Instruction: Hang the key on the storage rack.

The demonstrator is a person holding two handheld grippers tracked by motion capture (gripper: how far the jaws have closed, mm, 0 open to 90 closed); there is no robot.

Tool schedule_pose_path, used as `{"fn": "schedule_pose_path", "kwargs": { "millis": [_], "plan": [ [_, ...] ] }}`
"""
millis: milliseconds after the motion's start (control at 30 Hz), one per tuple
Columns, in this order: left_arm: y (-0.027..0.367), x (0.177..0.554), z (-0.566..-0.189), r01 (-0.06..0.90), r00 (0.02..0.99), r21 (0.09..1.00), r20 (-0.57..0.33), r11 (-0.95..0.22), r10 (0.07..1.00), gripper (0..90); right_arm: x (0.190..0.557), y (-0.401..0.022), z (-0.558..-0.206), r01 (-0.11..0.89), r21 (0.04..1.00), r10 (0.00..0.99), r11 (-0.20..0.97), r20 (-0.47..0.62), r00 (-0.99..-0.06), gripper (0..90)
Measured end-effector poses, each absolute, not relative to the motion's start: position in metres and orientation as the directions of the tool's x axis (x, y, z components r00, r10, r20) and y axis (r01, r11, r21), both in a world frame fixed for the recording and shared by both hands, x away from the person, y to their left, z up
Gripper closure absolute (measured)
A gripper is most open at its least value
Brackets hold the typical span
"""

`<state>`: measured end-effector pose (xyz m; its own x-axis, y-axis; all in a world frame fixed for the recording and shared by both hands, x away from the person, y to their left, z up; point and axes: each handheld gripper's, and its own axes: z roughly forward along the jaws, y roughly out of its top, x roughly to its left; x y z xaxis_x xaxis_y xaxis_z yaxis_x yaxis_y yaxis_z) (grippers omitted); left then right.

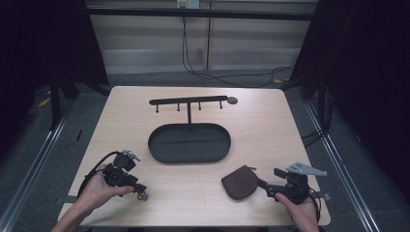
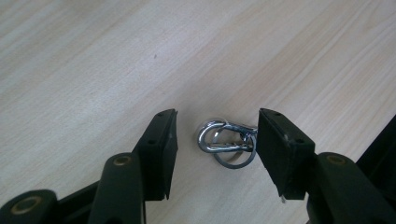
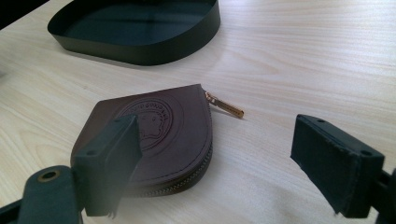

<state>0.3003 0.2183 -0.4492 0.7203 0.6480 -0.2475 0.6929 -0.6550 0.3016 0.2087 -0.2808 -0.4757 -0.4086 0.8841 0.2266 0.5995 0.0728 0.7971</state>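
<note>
A brown leather coin pouch (image 1: pixel 240 182) (image 3: pixel 161 140) with a gold zip pull lies flat on the table at the front right. My right gripper (image 1: pixel 267 186) (image 3: pixel 219 156) is open just beside it, its left jaw over the pouch's near edge and its right jaw out over bare wood. At the front left lies a silver carabiner with a key ring (image 1: pixel 144 195) (image 2: pixel 228 142). My left gripper (image 1: pixel 140 189) (image 2: pixel 215 144) is open with the carabiner and ring between its jaws, neither pad touching them.
A black oval tray (image 1: pixel 189 143) (image 3: pixel 140 44) sits mid-table, and from its far side rises a black rack with several hooks (image 1: pixel 189 102). The wooden table (image 1: pixel 261 125) has edges close on the front. Cables trail on the floor behind.
</note>
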Motion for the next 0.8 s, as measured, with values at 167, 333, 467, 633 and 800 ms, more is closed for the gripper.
{"fn": "schedule_pose_path", "kwargs": {
  "millis": [167, 333, 467, 633, 800],
  "plan": [
    [0.211, 0.302, -0.455, 0.676, 0.737, 0.254, -0.24, -0.692, 0.632, 48.6, 0.208, -0.281, -0.475, 0.592, 0.803, 0.885, 0.068, 0.226, -0.408, 15.6],
    [0.207, 0.302, -0.459, 0.685, 0.729, 0.231, -0.24, -0.691, 0.642, 48.2, 0.208, -0.281, -0.474, 0.587, 0.807, 0.885, 0.065, 0.225, -0.407, 15.8],
    [0.205, 0.302, -0.462, 0.68, 0.733, 0.217, -0.245, -0.701, 0.635, 50.0, 0.208, -0.281, -0.474, 0.588, 0.806, 0.886, 0.064, 0.225, -0.405, 17.5],
    [0.203, 0.3, -0.464, 0.665, 0.745, 0.205, -0.247, -0.718, 0.62, 53.2, 0.207, -0.281, -0.473, 0.583, 0.81, 0.89, 0.06, 0.221, -0.399, 18.4],
    [0.202, 0.301, -0.465, 0.665, 0.745, 0.211, -0.257, -0.717, 0.615, 59.3, 0.207, -0.281, -0.473, 0.585, 0.809, 0.89, 0.063, 0.22, -0.4, 18.4]
  ]
}}
